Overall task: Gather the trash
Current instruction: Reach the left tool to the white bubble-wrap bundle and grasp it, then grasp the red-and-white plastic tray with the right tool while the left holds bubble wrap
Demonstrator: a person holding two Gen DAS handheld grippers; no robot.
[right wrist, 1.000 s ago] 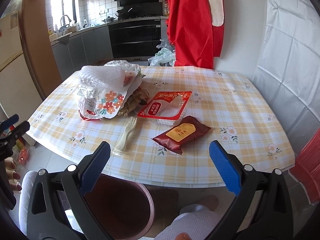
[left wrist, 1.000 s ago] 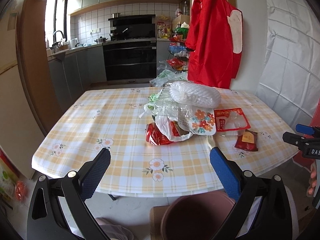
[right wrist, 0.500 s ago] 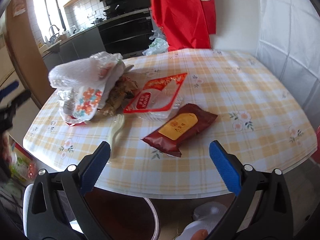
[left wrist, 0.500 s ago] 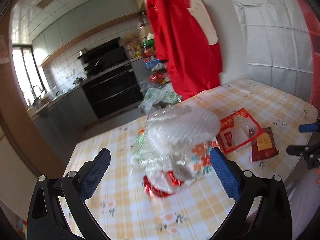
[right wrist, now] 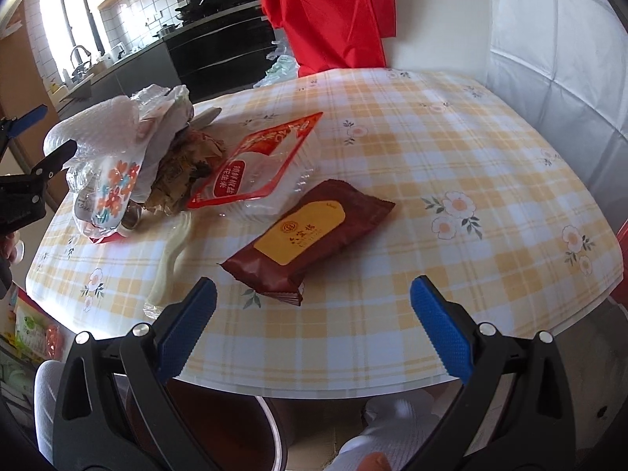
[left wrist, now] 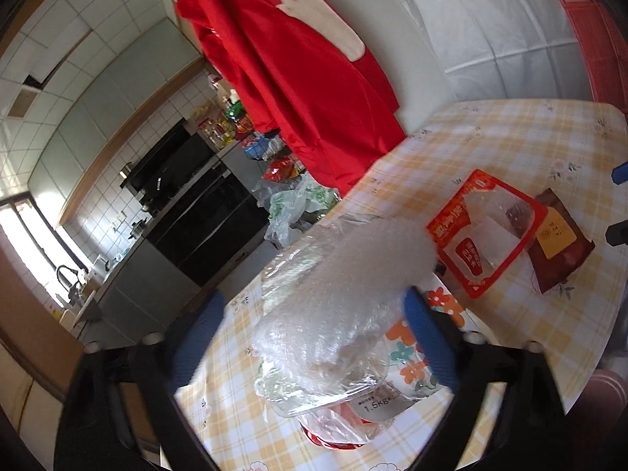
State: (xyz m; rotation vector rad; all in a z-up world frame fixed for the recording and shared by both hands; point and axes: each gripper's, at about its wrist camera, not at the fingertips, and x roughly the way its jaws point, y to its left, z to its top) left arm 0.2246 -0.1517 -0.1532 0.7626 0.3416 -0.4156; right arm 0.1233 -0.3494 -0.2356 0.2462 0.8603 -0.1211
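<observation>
On the checked tabletop [right wrist: 451, 165], all trash still out; nothing visibly binned yet. Heap at the left end: bubble wrap [left wrist: 345, 290] on top, over a flowered bag [right wrist: 115, 190], crumpled brown paper [right wrist: 184, 172] and a red wrapper underneath. Beside the heap, touching it, a clear tray with red label [right wrist: 259, 172]; just beside that, a brown packet [right wrist: 310, 235] with a yellow patch, lying flat and sealed. Pale plastic fork [right wrist: 172, 259] near the front edge. Dark bin [right wrist: 219, 428] low under the tabletop edge, contents hidden.

Left tongs [left wrist: 314, 325] partly open, jaws just closing in around the bubble wrap, one on each side; pads apparently not yet pressing, though blur makes contact hard to judge. Right tongs [right wrist: 314, 325] wide and empty, hanging near the front edge, short of the brown packet.

By the look of it, barely begun: first grab in hand, whole heap, tray, packet and fork left to go. Bubble wrap soft and puffy, likely to squash and slip; loose bags beneath may drag along.
</observation>
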